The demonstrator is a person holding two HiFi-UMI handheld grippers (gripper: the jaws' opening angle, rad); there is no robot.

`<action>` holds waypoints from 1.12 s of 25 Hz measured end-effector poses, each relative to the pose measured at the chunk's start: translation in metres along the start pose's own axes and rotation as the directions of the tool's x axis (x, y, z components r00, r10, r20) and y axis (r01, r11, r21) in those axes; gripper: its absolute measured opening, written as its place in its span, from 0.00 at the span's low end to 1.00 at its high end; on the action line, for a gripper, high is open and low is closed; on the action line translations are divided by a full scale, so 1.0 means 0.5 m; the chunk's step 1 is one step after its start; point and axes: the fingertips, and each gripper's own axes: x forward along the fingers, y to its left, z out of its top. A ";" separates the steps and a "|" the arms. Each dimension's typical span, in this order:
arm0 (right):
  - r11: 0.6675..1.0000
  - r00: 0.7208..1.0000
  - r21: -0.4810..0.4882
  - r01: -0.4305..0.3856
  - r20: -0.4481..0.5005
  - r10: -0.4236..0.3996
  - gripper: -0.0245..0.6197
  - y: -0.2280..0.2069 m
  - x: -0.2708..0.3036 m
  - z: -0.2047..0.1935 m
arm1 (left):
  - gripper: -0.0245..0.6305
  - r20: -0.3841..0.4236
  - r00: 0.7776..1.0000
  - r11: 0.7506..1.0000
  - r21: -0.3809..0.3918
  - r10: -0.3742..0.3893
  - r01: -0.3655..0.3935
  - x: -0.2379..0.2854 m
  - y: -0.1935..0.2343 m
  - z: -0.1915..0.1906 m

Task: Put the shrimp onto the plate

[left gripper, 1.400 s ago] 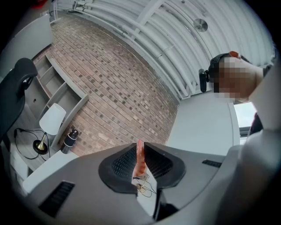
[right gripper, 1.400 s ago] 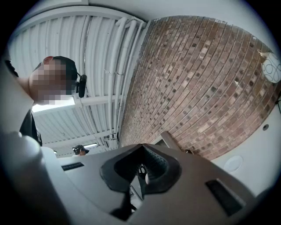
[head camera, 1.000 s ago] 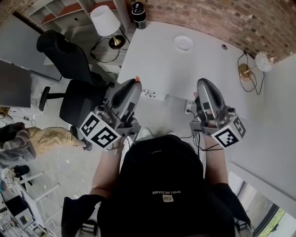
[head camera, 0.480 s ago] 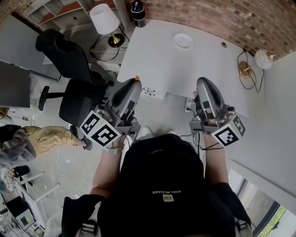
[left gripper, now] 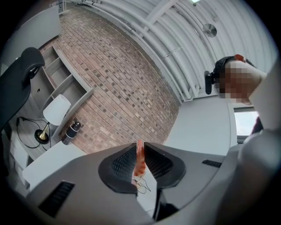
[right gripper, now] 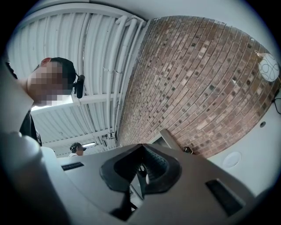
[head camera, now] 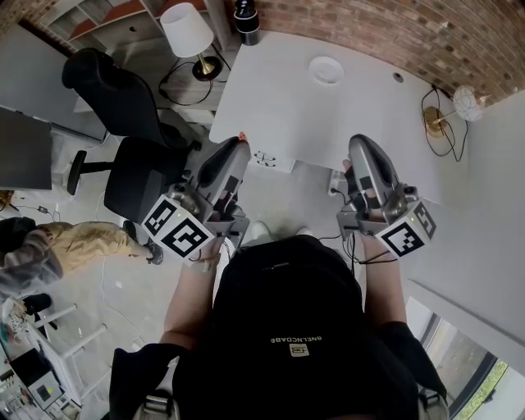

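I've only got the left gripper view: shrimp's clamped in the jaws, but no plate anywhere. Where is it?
Observer: The plate sits on the white table, toward the far edge by the brick wall.
Operator: How near is my left gripper?
Observer: In the head view the left gripper and its shrimp show at the table's near edge, short of the plate.
Operator: Right gripper busy?
Observer: No, the right gripper is shut on nothing.
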 end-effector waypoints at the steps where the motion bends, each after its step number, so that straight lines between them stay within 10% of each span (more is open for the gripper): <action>1: 1.000 1.000 -0.001 0.000 -0.003 0.000 0.04 0.002 0.003 -0.003 | 0.13 0.002 1.000 1.000 -0.004 0.001 -0.001 -0.003 0.004 0.001; 28: 0.996 0.996 -0.030 0.081 -0.045 -0.082 0.04 0.058 0.118 -0.122 | 0.13 0.012 1.000 0.998 -0.061 -0.016 0.016 -0.110 0.156 0.072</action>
